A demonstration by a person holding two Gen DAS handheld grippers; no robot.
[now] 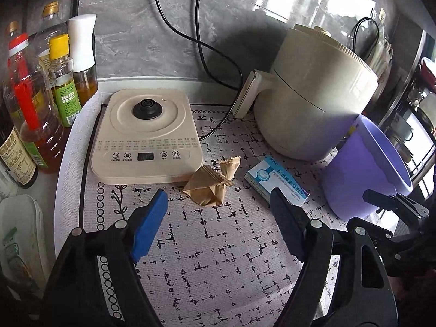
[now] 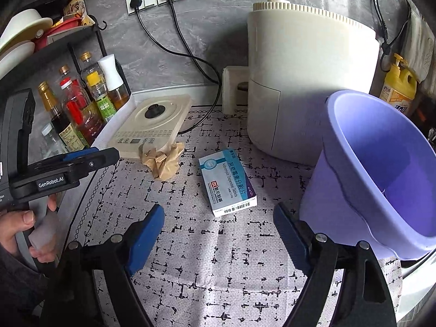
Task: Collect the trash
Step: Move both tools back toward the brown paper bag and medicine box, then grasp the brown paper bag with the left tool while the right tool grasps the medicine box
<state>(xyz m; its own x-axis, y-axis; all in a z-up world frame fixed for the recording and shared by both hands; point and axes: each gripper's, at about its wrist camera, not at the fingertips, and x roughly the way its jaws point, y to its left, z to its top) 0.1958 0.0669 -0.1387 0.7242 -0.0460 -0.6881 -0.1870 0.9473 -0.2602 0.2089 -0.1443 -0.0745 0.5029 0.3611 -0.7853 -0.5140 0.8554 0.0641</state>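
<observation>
On the mat [image 1: 218,245], the wrapper [image 1: 212,182] touches the cooker's [image 1: 147,136] front edge. The box [image 1: 275,181] lies right of it, the bucket [image 1: 365,169] farther right, seemingly tilted, before the fryer [image 1: 313,95].

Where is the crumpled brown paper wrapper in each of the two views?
Left wrist: crumpled brown paper wrapper at centre, ahead of the open jaws.
Right wrist: wrapper left of centre.
Shared landmark: cream induction cooker, touching the wrapper's far side.

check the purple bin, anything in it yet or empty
Empty as far as shown: the purple bin shows only bare inner wall; its bottom is partly hidden.
</observation>
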